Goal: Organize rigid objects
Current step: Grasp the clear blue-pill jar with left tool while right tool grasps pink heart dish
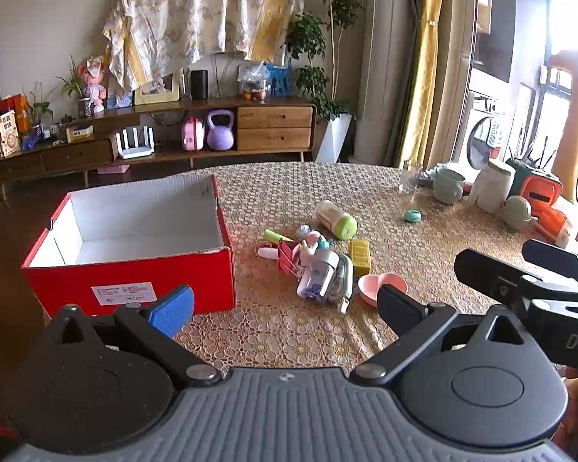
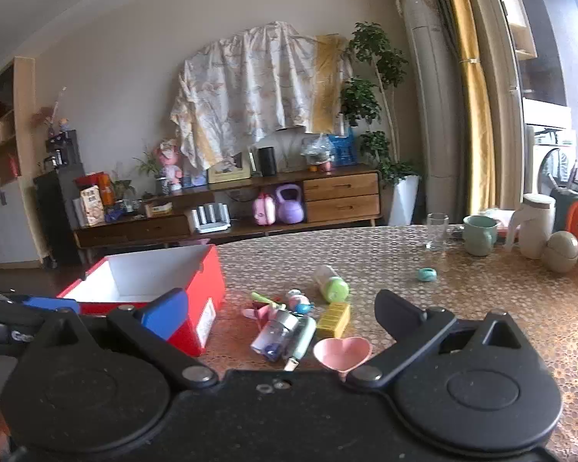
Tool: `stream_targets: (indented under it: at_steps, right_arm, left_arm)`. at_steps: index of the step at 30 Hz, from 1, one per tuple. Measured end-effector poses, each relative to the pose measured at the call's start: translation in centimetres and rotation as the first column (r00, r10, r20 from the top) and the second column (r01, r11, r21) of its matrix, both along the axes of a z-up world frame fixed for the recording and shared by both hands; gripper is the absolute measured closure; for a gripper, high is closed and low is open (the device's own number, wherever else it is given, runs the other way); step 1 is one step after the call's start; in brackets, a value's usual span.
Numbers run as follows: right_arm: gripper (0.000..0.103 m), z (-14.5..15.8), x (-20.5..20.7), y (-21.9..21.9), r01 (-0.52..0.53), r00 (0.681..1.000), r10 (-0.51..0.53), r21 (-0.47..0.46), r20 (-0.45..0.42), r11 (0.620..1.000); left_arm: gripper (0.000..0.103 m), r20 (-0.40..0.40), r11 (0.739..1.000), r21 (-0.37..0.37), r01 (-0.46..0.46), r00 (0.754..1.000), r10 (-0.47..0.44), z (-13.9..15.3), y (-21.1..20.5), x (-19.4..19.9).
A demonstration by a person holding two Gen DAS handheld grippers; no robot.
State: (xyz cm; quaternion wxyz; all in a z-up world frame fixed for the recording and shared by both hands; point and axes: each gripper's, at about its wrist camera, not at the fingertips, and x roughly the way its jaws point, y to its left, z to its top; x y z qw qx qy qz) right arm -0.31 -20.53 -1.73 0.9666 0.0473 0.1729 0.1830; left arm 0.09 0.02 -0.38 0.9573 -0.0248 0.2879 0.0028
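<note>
Left wrist view: the left gripper (image 1: 285, 308) hovers with fingers spread and empty, as does the right gripper (image 2: 281, 313). The red box (image 1: 135, 246) sits left on the surface (image 1: 424, 254); the toy pile (image 1: 320, 265) and pink heart dish (image 1: 379, 287) lie right of it.

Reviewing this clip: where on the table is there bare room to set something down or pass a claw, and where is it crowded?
Free: the cloth between the red box and the pink heart dish, and the stretch between the green-capped bottle and the drinking glass. The box interior shows nothing inside. Crowded: the toy pile mid-table, and the mugs at the far right edge.
</note>
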Motion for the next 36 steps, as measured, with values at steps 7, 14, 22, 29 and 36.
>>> stream_targets:
  at_steps: [7,14,22,29,36]
  right_arm:
    - [0.0,-0.2,0.8,-0.2,-0.035,0.999,0.036,0.017,-0.008,0.999]
    - [0.0,-0.7,2.9,-0.5,-0.036,0.999,0.037,-0.049,0.019,0.998]
    - [0.0,-3.5,8.3,-1.5,-0.057,0.997,0.044,-0.206,-0.067,0.977]
    - [0.003,-7.5,11.8,-1.1,-0.192,0.971,0.136,-0.299,-0.198,0.935]
    - [0.008,-10.2,14.6,0.4,-0.232,0.949,0.142,-0.313,-0.282,0.921]
  left_arm:
    - [0.001,-0.008,1.0,0.006,0.011,1.0,-0.011,-0.4,-0.1,0.9]
    - [0.001,0.04,0.995,0.096,0.03,0.999,-0.034,-0.9,-0.9,3.2]
    - [0.001,0.003,0.99,0.128,0.051,0.999,-0.052,-2.9,-2.2,8.2]
    - [0.001,-0.094,0.995,0.051,0.087,0.992,-0.082,-5.5,-3.3,12.4]
    - [0.001,-0.156,0.997,0.028,0.066,0.986,-0.06,-8.1,-3.1,15.4]
